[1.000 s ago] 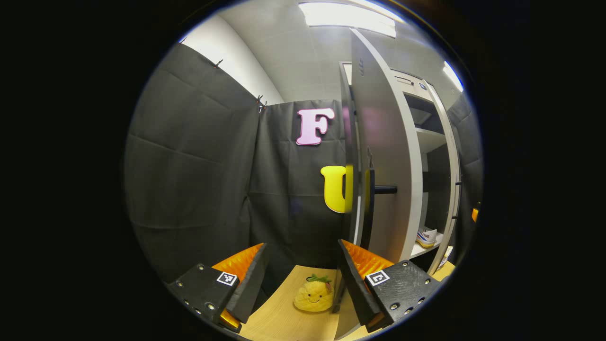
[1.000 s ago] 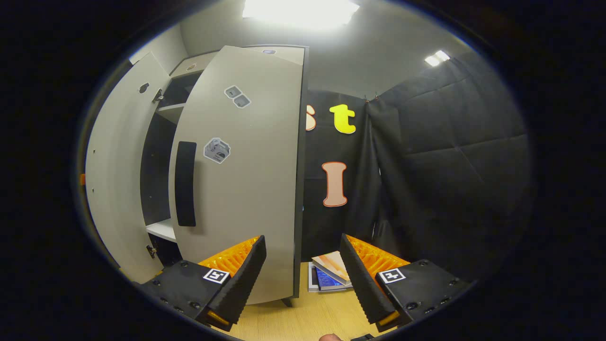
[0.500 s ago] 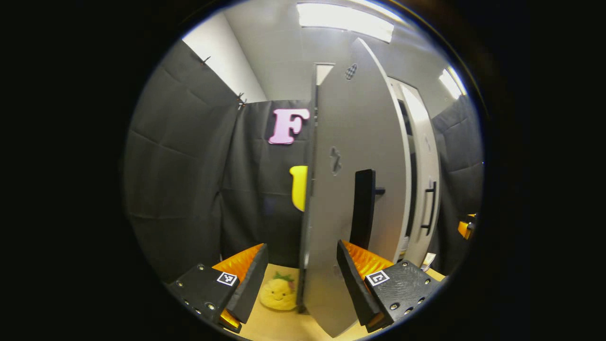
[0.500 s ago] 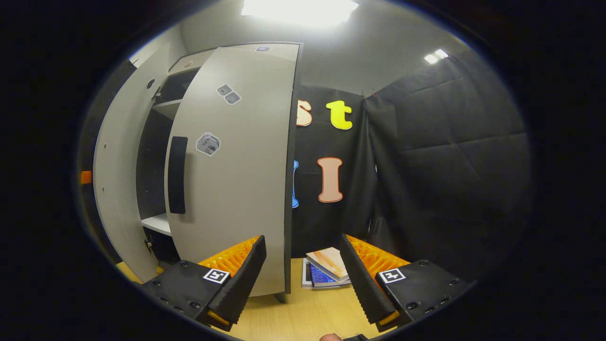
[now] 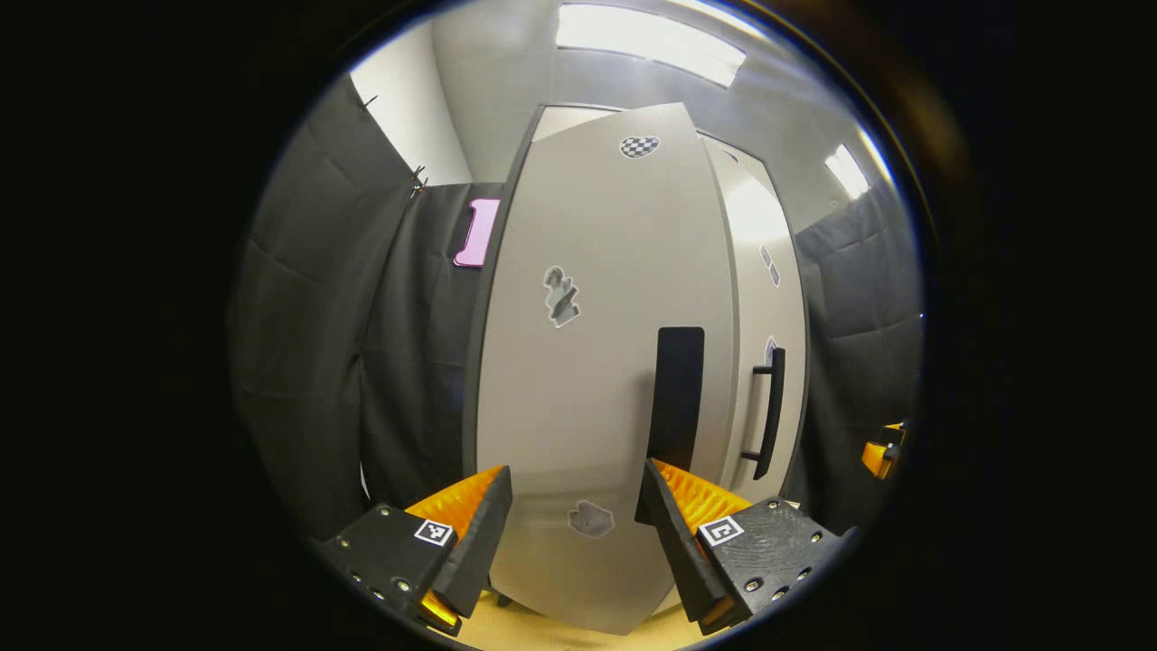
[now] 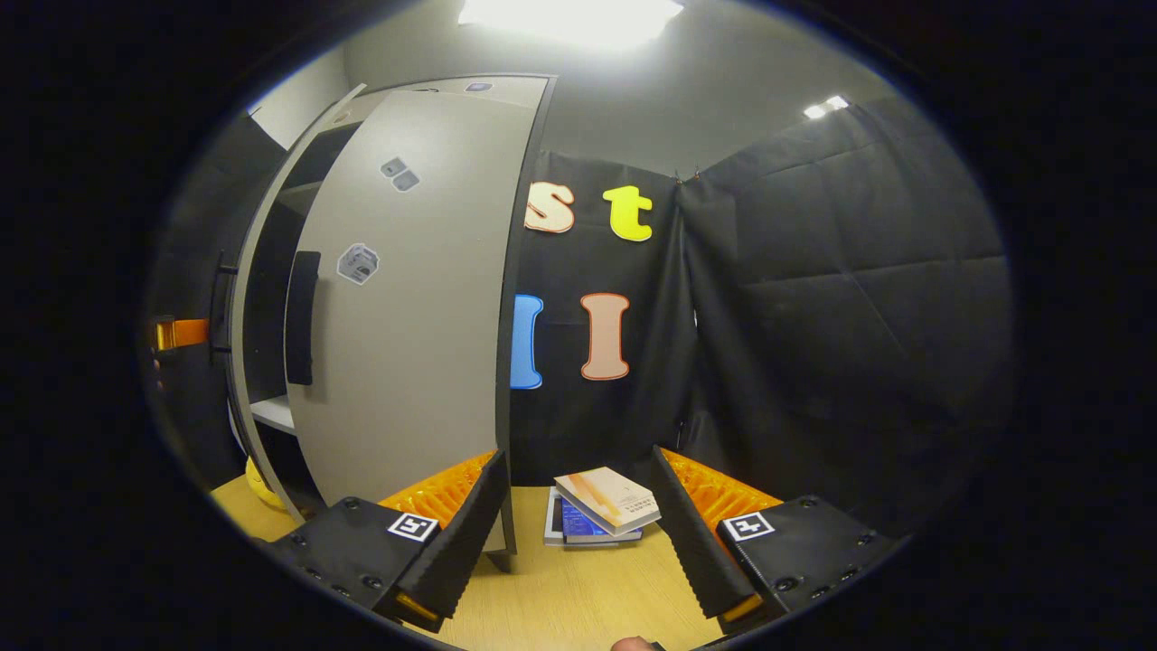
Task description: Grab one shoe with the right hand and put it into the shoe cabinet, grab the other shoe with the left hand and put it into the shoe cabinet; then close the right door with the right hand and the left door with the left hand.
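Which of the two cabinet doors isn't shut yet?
The left door: a dark gap remains beside it, showing a shelf. The right door lies shut.

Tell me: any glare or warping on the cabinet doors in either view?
Left gripper view: a ceiling-light sheen washes the upper right door, and the left door bulges from fisheye. Right gripper view: the right door bows too, evenly lit, no glare; ceiling light blown out.

The left door point(image 5: 587, 380) is light grey with a black handle point(image 5: 676, 398) and a black-and-white checked sticker point(image 5: 639, 146). The right door point(image 6: 407, 298) is grey too. The surface point(image 6: 578, 597) is pale wood. The top book point(image 6: 607, 498) is white and orange.
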`<act>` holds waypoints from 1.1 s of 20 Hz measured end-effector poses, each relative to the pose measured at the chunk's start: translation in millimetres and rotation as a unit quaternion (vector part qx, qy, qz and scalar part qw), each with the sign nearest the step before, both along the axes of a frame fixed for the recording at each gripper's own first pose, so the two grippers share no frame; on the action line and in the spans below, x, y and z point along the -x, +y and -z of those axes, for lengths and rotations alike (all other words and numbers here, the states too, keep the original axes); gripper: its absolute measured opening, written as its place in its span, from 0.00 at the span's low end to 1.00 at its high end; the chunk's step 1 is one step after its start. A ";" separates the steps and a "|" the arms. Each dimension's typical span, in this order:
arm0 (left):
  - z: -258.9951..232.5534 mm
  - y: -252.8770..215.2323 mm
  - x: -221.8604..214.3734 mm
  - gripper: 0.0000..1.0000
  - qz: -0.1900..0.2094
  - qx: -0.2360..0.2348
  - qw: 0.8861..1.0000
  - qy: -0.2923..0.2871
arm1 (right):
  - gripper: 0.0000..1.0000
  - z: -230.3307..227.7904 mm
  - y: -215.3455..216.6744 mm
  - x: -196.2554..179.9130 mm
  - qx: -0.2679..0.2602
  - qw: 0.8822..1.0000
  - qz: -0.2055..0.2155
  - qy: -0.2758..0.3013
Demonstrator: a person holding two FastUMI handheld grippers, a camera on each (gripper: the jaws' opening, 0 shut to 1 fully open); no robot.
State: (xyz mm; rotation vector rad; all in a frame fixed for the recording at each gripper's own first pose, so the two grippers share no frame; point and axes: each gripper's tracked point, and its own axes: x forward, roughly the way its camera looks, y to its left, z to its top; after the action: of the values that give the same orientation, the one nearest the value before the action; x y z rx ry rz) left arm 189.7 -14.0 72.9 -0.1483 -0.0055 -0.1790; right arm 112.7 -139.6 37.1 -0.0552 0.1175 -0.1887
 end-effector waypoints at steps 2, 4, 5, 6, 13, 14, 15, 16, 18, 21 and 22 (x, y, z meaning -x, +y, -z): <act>1.4 -2.5 -1.1 0.80 0.000 0.008 1.000 0.002 | 0.96 2.7 -2.1 -4.3 -0.002 1.000 -0.002 0.002; 2.1 -3.9 -0.8 0.79 -0.003 0.011 1.000 0.005 | 0.98 7.5 1.1 -11.9 -0.006 1.000 -0.010 0.005; 2.0 -4.7 0.1 0.79 -0.004 0.010 1.000 0.005 | 0.98 9.5 3.7 -15.3 -0.008 1.000 -0.016 0.006; 1.4 -5.5 0.2 0.79 -0.005 0.006 1.000 0.004 | 0.96 9.9 5.9 -17.9 -0.009 1.000 -0.023 0.008; -2.3 13.9 42.4 0.79 -0.019 -0.038 0.999 -0.006 | 0.99 -3.4 38.2 -0.1 -0.026 0.998 -0.057 -0.009; -1.1 21.1 52.2 0.79 -0.021 -0.045 0.999 -0.004 | 0.98 -6.4 41.6 4.0 -0.024 0.998 -0.059 -0.009; -1.2 27.1 61.4 0.79 -0.022 -0.049 0.999 -0.003 | 0.98 -9.8 45.6 9.4 -0.019 0.998 -0.061 -0.011; -0.3 33.1 69.8 0.79 -0.023 -0.050 0.999 0.000 | 0.98 -13.5 48.2 18.4 -0.017 0.998 -0.059 -0.013; 0.8 44.2 91.6 0.80 -0.021 -0.052 0.998 0.006 | 0.98 -15.9 57.7 38.7 -0.024 0.998 -0.061 -0.018; -1.6 62.6 124.9 0.80 -0.024 -0.059 0.998 0.007 | 0.98 -17.7 68.7 68.0 -0.026 0.998 -0.064 -0.015; -3.2 67.7 135.0 0.79 -0.025 -0.062 0.998 0.006 | 0.98 -17.7 71.6 75.1 -0.025 0.997 -0.065 -0.016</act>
State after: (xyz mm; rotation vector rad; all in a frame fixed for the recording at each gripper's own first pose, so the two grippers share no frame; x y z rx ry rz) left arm 54.7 53.6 76.1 -0.0252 0.0148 -0.1280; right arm 37.6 -68.1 54.8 -0.0091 0.0862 -0.0559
